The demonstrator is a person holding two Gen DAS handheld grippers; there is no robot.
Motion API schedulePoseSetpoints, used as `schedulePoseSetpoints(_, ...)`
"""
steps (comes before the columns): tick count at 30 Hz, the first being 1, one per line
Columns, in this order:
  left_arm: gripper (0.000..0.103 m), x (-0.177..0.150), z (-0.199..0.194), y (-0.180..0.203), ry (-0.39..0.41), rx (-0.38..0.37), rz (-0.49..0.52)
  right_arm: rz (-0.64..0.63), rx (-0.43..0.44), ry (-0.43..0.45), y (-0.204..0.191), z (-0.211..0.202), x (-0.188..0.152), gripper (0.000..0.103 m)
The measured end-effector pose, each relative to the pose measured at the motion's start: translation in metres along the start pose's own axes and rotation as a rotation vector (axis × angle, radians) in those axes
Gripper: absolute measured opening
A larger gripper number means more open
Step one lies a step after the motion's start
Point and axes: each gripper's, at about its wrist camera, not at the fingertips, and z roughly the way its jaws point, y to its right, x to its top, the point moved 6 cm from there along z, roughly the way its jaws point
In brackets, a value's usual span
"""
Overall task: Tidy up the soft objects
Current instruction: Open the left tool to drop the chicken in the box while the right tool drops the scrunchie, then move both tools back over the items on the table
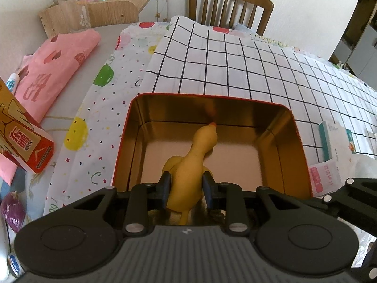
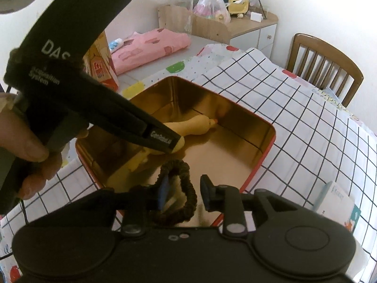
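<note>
A yellow rubber chicken [image 1: 193, 155] lies in a gold tin with a red rim [image 1: 300, 129], its head toward the far wall. My left gripper [image 1: 186, 186] is shut on the chicken's body, low inside the tin. The right wrist view shows the same chicken [image 2: 198, 123] and tin [image 2: 268, 141], with the left gripper [image 2: 174, 145] reaching in from the left, held by a person's hand [image 2: 28, 146]. My right gripper [image 2: 185, 192] is open over the tin's near corner. A dark brown scrunchie [image 2: 188, 198] hangs between the fingers beside the left pad, apart from the right pad.
The tin sits on a white black-grid cloth [image 1: 235, 66] over a balloon-print sheet [image 1: 103, 89]. A folded pink cloth [image 1: 54, 70] and a red-gold carton [image 1: 26, 148] lie left. White boxes [image 1: 332, 141] lie right. A wooden chair [image 1: 231, 7] stands behind.
</note>
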Motion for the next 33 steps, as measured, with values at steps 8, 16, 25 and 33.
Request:
schedulePoseSetpoints(8,0.067,0.006,-0.022,0.002,0.079,-0.011,0.010,0.014,-0.011,0.024,0.002,-0.015,0.003,0.038)
schedulePoseSetpoints(16,0.067,0.004,-0.052,0.009,0.133,-0.022,0.038,0.047,-0.021,0.075,0.006,-0.044,0.004,0.050)
schedulePoseSetpoints(25,0.067,-0.001,-0.091,0.023,0.206,-0.060,0.082,0.126,-0.041,0.169,0.021,-0.095,-0.001,0.062)
schedulePoseSetpoints(33,0.072,-0.009,-0.127,0.041,0.284,-0.111,0.128,0.161,-0.083,0.250,0.029,-0.141,-0.015,0.070)
